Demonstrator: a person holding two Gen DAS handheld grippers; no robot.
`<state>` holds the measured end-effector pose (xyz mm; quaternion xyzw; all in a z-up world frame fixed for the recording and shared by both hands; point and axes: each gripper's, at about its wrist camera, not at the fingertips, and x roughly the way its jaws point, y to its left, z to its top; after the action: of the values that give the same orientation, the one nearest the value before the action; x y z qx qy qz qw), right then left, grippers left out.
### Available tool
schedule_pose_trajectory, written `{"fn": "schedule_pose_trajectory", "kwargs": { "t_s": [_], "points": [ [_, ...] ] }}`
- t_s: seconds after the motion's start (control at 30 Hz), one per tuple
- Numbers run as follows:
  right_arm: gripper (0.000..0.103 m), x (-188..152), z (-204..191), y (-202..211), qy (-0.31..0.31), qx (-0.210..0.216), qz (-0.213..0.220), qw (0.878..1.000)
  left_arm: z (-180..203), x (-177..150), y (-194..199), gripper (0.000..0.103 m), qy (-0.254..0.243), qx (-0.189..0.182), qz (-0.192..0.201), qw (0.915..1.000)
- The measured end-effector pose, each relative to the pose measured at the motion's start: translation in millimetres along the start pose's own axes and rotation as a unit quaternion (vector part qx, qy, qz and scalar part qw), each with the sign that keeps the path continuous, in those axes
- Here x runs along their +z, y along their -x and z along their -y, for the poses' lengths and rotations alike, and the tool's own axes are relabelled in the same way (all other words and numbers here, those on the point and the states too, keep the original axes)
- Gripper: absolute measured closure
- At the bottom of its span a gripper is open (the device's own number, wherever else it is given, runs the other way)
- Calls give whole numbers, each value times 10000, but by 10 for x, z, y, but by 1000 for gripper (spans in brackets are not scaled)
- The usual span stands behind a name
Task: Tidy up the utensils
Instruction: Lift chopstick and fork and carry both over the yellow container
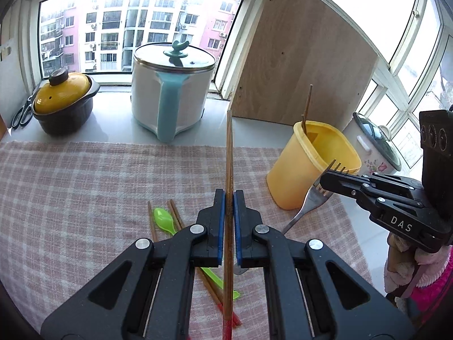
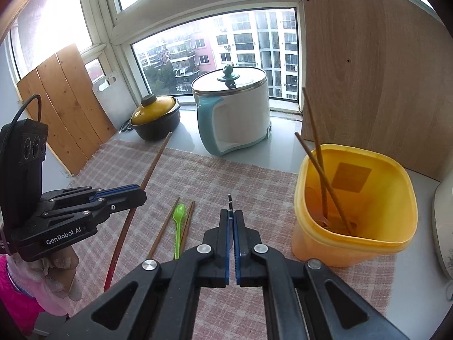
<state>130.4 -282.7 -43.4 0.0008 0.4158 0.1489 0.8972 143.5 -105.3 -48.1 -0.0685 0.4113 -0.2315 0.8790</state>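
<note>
My left gripper [image 1: 229, 198] is shut on a long brown chopstick [image 1: 229, 155] with a red end, held above the checked cloth; it also shows in the right wrist view [image 2: 154, 164]. My right gripper [image 2: 231, 212] is shut on a metal fork [image 1: 308, 201], whose tines stick out past the fingers [image 1: 339, 177]. A yellow utensil cup [image 2: 354, 206] stands at the right with two chopsticks [image 2: 317, 153] in it. On the cloth lie a green plastic spoon [image 2: 178, 226] and loose chopsticks [image 2: 164, 226].
A white and teal electric pot [image 2: 235, 110] and a black casserole with a yellow lid [image 2: 155, 116] stand by the window. Scissors [image 1: 21, 113] lie beside the casserole. A wooden board [image 2: 376, 70] leans behind the cup. A white cooker [image 1: 373, 144] stands at the far right.
</note>
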Motion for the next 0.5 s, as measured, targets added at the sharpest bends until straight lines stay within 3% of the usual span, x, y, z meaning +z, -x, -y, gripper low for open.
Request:
{"fn": "schedule_pose_trajectory", "kwargs": {
  "t_s": [0.5],
  "points": [
    [103,99,594,935,-130,-250,415,9987,814,479,-82,99,-217,-353,585,9974]
  ]
}}
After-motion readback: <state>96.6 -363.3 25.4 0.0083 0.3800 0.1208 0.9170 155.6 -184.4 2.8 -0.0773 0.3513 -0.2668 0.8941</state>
